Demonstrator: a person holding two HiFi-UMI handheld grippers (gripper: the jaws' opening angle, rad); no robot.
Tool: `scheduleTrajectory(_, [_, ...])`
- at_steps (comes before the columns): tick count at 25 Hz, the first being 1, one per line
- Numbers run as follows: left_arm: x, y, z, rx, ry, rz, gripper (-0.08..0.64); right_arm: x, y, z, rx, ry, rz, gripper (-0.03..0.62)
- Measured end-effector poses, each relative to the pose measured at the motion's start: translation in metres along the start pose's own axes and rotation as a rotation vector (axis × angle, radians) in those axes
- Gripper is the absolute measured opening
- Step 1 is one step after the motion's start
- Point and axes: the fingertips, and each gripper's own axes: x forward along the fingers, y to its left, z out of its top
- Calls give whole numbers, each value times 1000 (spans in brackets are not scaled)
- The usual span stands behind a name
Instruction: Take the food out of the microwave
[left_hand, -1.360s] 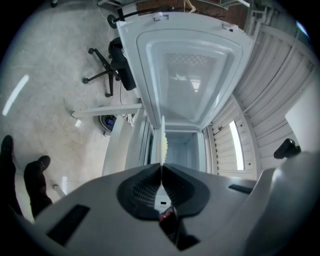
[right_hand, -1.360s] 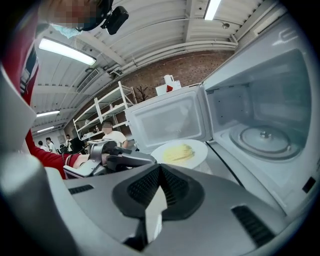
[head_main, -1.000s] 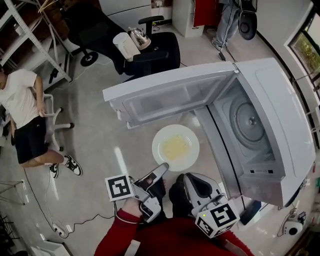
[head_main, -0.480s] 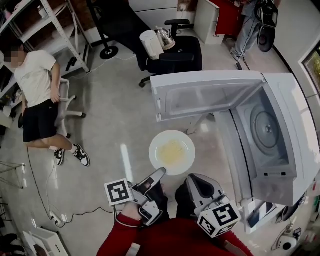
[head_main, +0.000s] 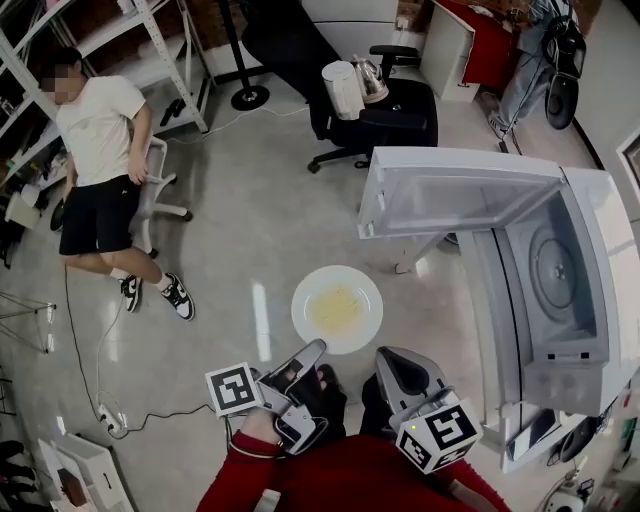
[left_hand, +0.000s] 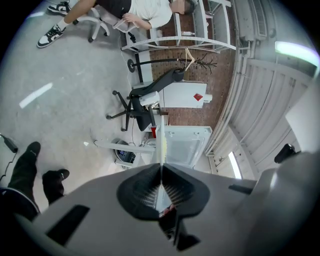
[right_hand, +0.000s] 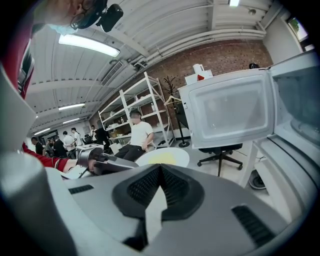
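Note:
A white plate (head_main: 337, 309) with yellow food on it hangs over the floor, left of the white microwave (head_main: 600, 215). My left gripper (head_main: 315, 347) is shut on the plate's near rim; in the left gripper view the plate (left_hand: 161, 142) shows edge-on between the closed jaws of that gripper (left_hand: 161, 167). The microwave door (head_main: 460, 195) stands wide open, and the cavity holds only its glass turntable (head_main: 558, 270). My right gripper (head_main: 385, 358) is shut on nothing, just right of the left one. In the right gripper view this gripper (right_hand: 160, 167) faces the plate (right_hand: 162, 157) and the door (right_hand: 230, 112).
A black office chair (head_main: 375, 115) carrying a kettle and a white jug stands beyond the door. A person (head_main: 100, 150) sits on a chair at the left by metal shelving (head_main: 150, 50). A cable (head_main: 100, 400) runs along the floor at the lower left.
The plate, still in my left gripper, has come further left and away from the microwave, which now sits nearer the right edge of the head view. The right gripper stays shut beside it.

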Motion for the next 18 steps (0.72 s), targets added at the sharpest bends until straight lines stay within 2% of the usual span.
scheduleTrajectory(18, [-51, 7, 28, -20, -158, -25, 18, 34, 31, 0, -69, 39, 104, 11])
